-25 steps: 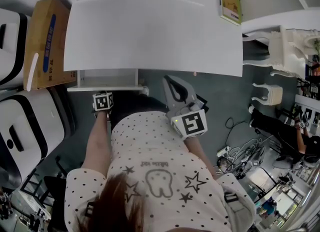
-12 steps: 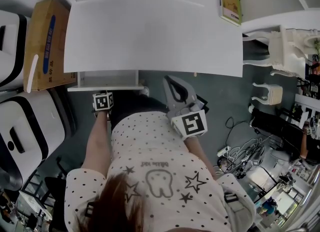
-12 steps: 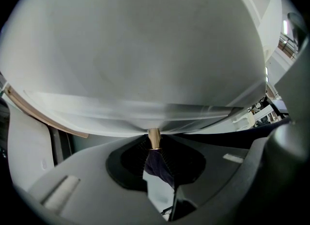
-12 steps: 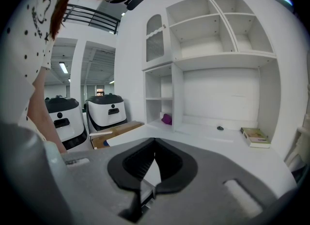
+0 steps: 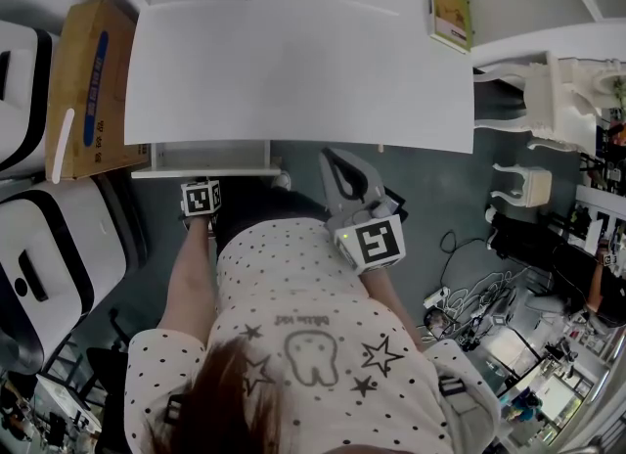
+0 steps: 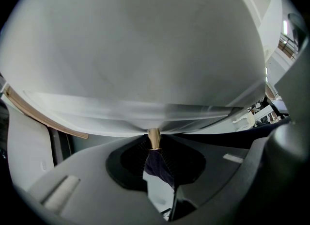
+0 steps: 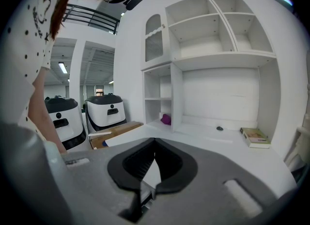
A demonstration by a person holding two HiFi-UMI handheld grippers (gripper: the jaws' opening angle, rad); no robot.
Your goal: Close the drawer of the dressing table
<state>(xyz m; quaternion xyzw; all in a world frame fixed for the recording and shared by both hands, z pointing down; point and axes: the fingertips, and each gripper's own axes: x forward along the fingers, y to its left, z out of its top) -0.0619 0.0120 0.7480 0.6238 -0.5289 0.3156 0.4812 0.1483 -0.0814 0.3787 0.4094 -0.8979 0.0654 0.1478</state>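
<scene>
Dressing table [image 5: 293,61], drawer [image 5: 210,156] out — L claw [image 6: 154,144] tipped down gripping knob [image 6: 154,136], R claw [image 7: 154,144] shut

Shirt print [image 5: 290,319] illegible, no readable text

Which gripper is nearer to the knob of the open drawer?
Left. The left gripper has the knob between its fingers; the right gripper hangs apart to the right of the drawer, shut and empty.
</scene>
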